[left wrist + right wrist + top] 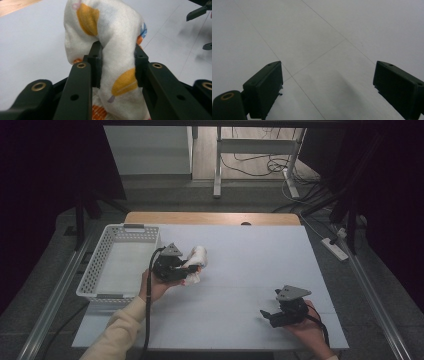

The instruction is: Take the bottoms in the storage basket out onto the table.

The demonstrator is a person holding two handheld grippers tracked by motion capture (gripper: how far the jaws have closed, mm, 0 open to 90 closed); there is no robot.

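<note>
A white cloth (110,32) printed with orange and blue shapes is bunched between the jaws of my left gripper (116,62), which is shut on it. From above, that left gripper (192,268) holds the cloth (198,256) just right of the white basket (100,265), a little above the table. My right gripper (266,314) rests near the table's front right, its jaws wide open. In the right gripper view the right gripper (327,82) has nothing but bare white table surface between its fingers.
The white plastic basket stands at the table's left side, with nothing visible inside. The white table board (250,255) has a wooden strip at its far edge. Beyond it are desk legs, cables and a power strip (336,248) on the floor.
</note>
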